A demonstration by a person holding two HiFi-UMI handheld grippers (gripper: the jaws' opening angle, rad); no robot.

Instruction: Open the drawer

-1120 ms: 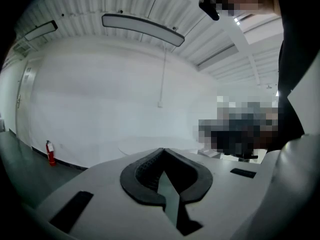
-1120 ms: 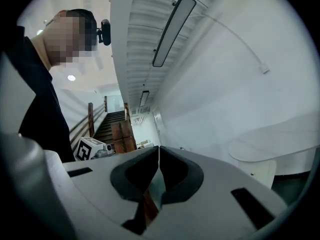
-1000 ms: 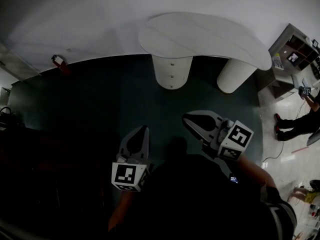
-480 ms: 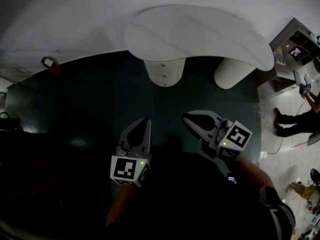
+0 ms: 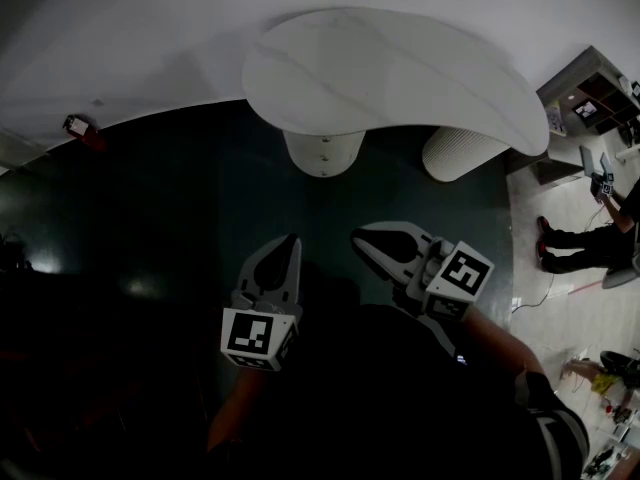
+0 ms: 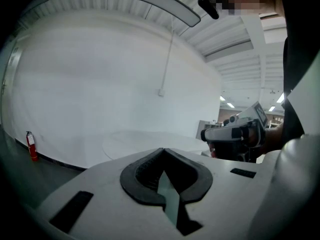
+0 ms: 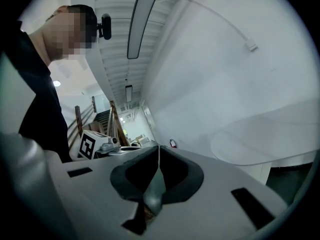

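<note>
A white curved table [image 5: 400, 73] stands by the wall on two round pedestals. The left pedestal [image 5: 323, 151] has small knobs down its front, like drawer fronts; the right pedestal [image 5: 462, 153] is plain. My left gripper [image 5: 290, 240] is shut and holds nothing, pointing toward the table from well short of it. My right gripper [image 5: 358, 238] is beside it, also shut and empty. In the left gripper view the jaws [image 6: 162, 150] meet at the tip, with the tabletop [image 6: 150, 140] beyond. In the right gripper view the jaws [image 7: 159, 148] meet too, and the tabletop [image 7: 270, 136] lies to the right.
Dark green floor [image 5: 180, 218] lies between me and the table. A red fire extinguisher [image 5: 78, 128] stands at the wall on the left. A shelf unit [image 5: 590, 93] and a person's legs [image 5: 580, 243] are at the far right.
The table and pedestals have grown larger and shifted left in the head view as I moved toward them. Both grippers stayed shut and side by side.
</note>
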